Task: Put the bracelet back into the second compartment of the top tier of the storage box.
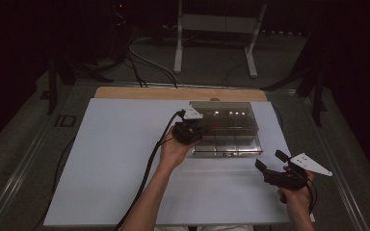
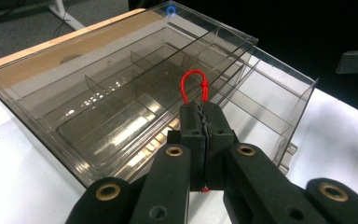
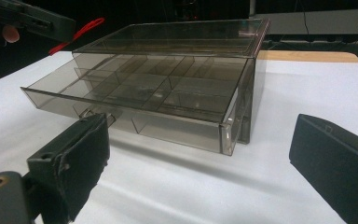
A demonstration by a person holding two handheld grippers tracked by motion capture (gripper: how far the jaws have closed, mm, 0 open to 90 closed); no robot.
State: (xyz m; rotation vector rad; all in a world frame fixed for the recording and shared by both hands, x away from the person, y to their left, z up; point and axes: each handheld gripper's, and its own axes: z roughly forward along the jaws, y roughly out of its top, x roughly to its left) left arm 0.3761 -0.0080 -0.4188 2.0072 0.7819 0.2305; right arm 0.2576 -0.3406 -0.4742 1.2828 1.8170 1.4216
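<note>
Two grippers work over a white sheet (image 1: 115, 183) that covers the table. Nearest the person, toward the sheet's near right corner, the right gripper (image 1: 269, 163) is held above the sheet with its jaws spread wide and nothing between them; in the right gripper view its two black pads (image 3: 81, 161) stand far apart, facing the drawer front.

Further in, about the middle of the sheet and just left of the box, the left gripper (image 1: 192, 132) has its jaws pressed together on a red cord loop (image 2: 195, 86). In the left gripper view the loop rises from between the closed pads above the box, and a red end peeks out below them.

Beyond it, toward the sheet's far right edge, stands a smoky clear plastic organizer box (image 1: 221, 113). Its drawer (image 3: 135, 95) is pulled out toward the person and is split by dividers into compartments. Behind the sheet's far edge a strip of bare wooden tabletop (image 1: 139, 92) shows.
</note>
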